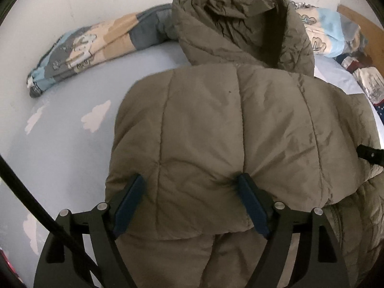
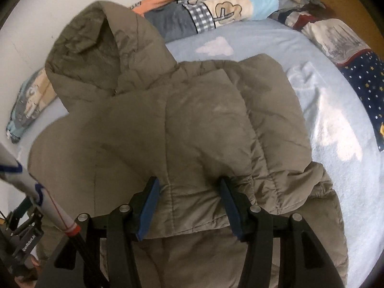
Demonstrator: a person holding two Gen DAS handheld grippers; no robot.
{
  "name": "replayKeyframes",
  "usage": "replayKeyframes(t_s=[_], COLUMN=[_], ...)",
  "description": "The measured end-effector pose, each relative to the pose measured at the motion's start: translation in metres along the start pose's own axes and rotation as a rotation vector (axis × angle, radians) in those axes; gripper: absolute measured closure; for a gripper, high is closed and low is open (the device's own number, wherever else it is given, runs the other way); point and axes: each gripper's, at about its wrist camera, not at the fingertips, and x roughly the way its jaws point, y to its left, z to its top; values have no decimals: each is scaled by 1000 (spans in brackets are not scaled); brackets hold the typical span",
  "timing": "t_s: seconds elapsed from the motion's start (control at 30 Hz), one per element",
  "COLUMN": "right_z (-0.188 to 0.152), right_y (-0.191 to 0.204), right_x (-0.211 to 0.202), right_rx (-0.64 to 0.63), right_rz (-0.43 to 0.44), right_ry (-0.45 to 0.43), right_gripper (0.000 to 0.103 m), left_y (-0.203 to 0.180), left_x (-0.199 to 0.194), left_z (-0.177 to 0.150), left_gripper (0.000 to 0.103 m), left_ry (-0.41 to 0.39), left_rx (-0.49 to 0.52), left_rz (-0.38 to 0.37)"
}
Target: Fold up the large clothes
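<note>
Olive puffer jacket [image 1: 216,124] fills centre of both views, folded edge btwn the blue pads. Left gripper [image 1: 189,206] wide, right gripper [image 2: 188,208] narrower — grip on fabric can't tell. Hood [image 1: 240,24] at top, on pale-blue sheet [image 1: 60,132].

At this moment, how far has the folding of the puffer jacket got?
Done: the olive puffer jacket lies on the blue sheet, its lower half already doubled up over the body, fold edge nearest the cameras. In hand: the left tool and right tool both straddle that folded edge with their pads apart, apparently not clamping. Left: the hood sticks out unfolded, and the bundle looks loose.
</note>
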Motion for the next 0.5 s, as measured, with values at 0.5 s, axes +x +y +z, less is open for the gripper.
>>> replayKeyframes(t_s=[0.5], right_z=[14], right_y=[-1], right_x=[-44], right_rx=[-3], right_rz=[30], right_ry=[-177], right_gripper=[45], left_y=[19], left_x=[-23], left_z=[10], left_gripper=[22], left_ry=[-83], left_rx=[-104], left_rz=[-21])
